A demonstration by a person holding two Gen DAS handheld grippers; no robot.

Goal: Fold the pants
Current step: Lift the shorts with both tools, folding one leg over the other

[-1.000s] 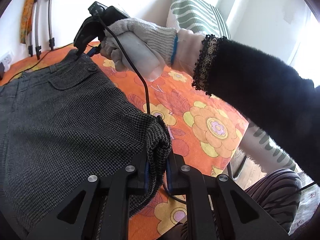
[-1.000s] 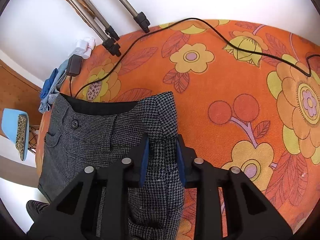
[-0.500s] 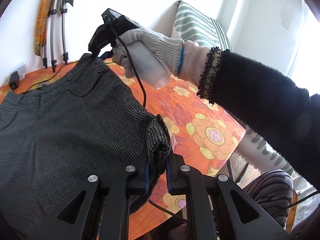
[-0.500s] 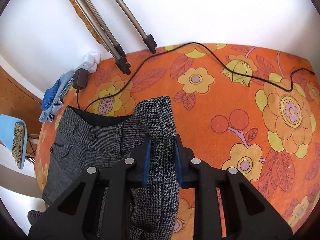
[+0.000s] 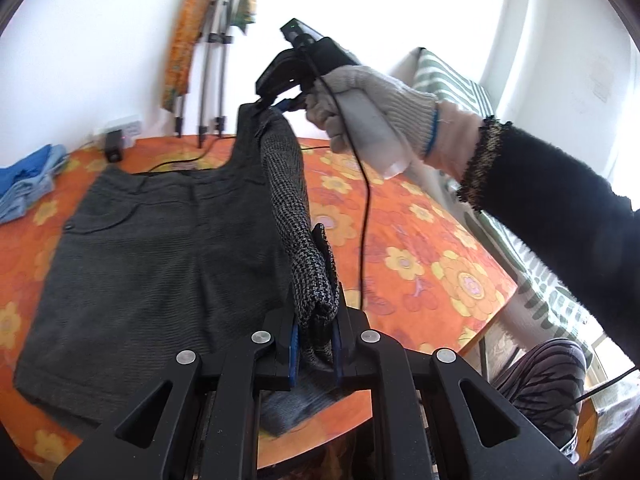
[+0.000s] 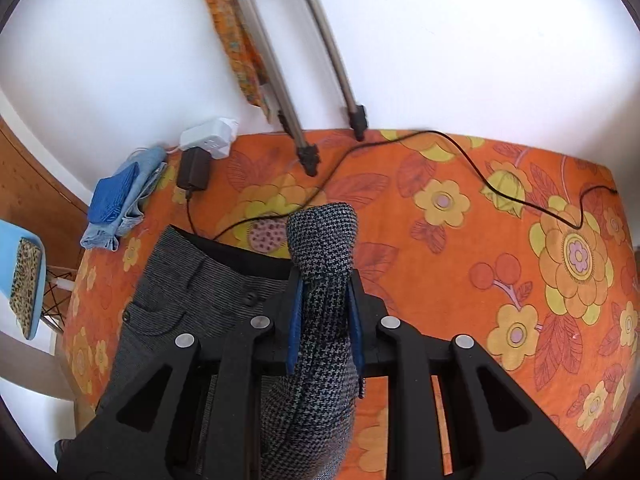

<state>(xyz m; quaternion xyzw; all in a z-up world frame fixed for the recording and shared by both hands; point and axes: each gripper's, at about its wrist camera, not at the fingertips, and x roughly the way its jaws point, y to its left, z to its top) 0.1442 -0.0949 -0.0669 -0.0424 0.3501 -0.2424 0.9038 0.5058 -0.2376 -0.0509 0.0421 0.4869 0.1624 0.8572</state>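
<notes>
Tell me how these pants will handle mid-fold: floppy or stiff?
Likely floppy: the pants hang in a sagging ridge between the left tool and right tool. The thick weave bunches at each grip, so probably heavyish and not slippery.

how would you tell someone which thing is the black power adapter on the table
Start at the orange floral tablecloth, then go to its far-left corner by the white wall. The black power adapter is the boxy plug in the white power strip, right of the folded blue cloths; it alone trails a thin cable.
</notes>
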